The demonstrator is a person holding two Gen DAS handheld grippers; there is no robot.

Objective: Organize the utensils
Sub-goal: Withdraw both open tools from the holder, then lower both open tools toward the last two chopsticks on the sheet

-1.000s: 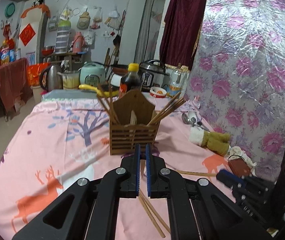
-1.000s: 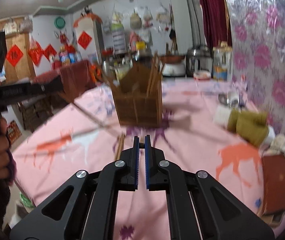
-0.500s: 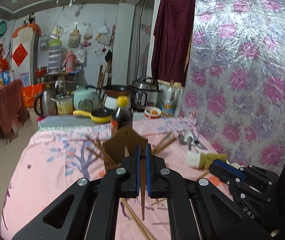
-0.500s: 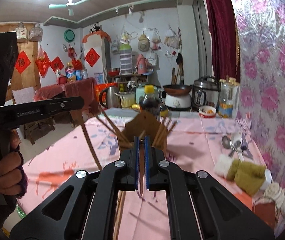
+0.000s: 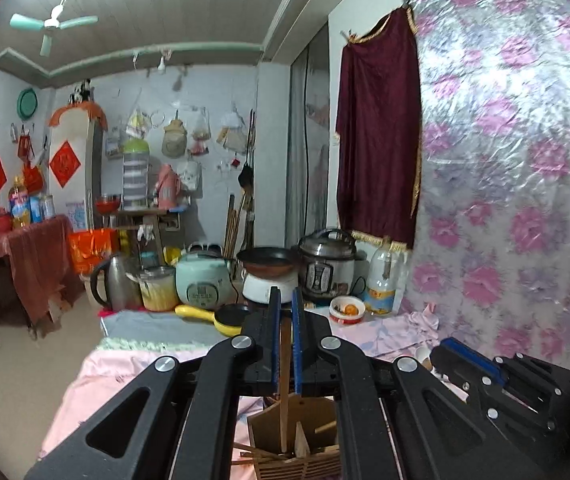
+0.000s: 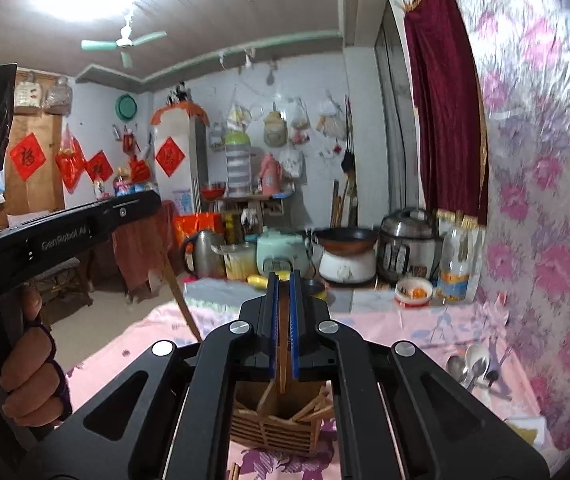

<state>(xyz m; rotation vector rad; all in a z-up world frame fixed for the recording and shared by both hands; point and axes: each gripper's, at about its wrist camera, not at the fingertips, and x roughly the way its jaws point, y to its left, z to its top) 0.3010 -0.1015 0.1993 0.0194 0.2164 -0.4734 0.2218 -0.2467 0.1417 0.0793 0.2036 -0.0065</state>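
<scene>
Both grippers hang above the wooden utensil holder [image 6: 281,420], which stands on the pink-clothed worktop [image 6: 405,332] at the bottom centre of each view.

**Jaw state**
- Left gripper [image 5: 284,344]: jaws clamped on one chopstick [image 5: 284,400], held upright, its lower end reaching down into the holder [image 5: 297,440].
- Right gripper [image 6: 282,328]: jaws clamped on a second chopstick [image 6: 282,360], also upright, its tip at the holder's opening.

**Step in hand (judged): lowering both chopsticks into the holder**
1. Keep each stick vertical. A tilt would likely catch the centre divider or the sticks leaning inside.
2. Aim each tip at a free gap in a compartment; which compartment each tip is over cannot be told.
3. Lower until the tip is well inside before parting the jaws, so that the stick drops only a short way and does not bounce out.
4. Keep the two grippers from touching; they work near each other over the same opening.
5. More chopstick ends [image 6: 235,472] show on the cloth at the bottom edge of the right wrist view, and spoons [image 6: 471,364] lie at the lower right; these probably come next.

**Legible writing**
- "GenRobot.AI" on the left gripper's body at the left of the right wrist view.
- Red diamond wall papers [image 6: 27,156] carry characters too blurred to read.
- Bottle labels: not legible.
</scene>
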